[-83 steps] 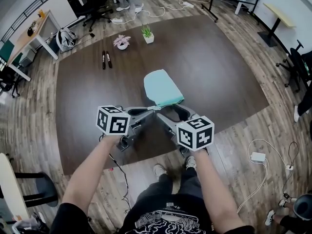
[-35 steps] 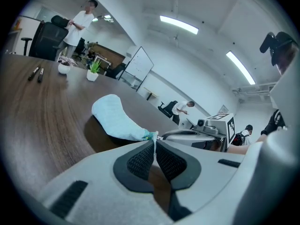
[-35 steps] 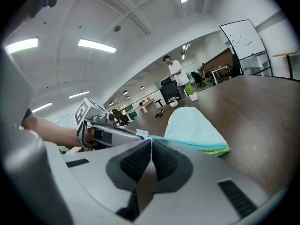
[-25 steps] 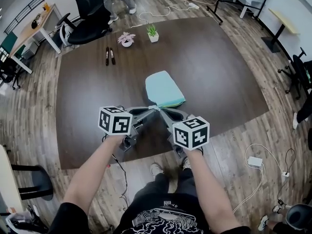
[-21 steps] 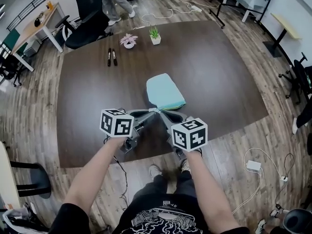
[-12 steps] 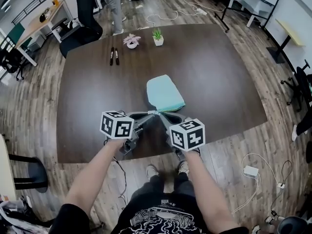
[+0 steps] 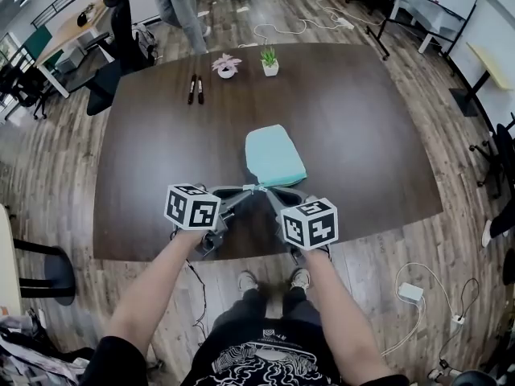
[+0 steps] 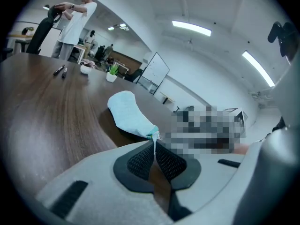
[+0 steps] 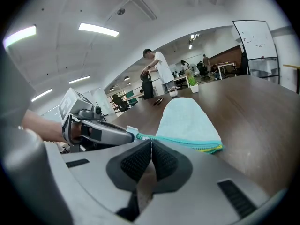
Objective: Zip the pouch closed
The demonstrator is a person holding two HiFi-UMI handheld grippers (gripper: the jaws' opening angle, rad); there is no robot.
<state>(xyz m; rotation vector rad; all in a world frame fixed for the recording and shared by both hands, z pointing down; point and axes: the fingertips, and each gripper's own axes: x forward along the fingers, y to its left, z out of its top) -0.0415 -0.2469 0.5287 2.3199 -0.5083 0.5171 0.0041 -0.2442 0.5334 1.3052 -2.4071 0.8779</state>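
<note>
A light teal pouch [image 7: 273,155] lies flat on the dark wooden table [image 7: 161,135], its zip edge toward me. Both grippers meet at its near left corner. My left gripper [image 7: 253,187] is shut on a small white tab at that corner, seen going between its pads [image 8: 143,161]. My right gripper [image 7: 264,188] is shut right beside it on the teal zip line; what its pads [image 9: 165,159] pinch is hidden. In the right gripper view the zip edge [image 9: 187,142] runs right to a yellow end, and the left gripper [image 9: 101,132] shows at the left.
Two markers [image 7: 195,89] and two small potted plants [image 7: 226,65] [image 7: 269,59] sit at the table's far side. A person [image 7: 181,2] stands beyond it by an office chair [image 7: 113,47]. The table's near edge runs just under my hands.
Both grippers stay shut at the pouch's near corner and the pouch has not moved. The head view has shifted, and the person at the back has walked left.
</note>
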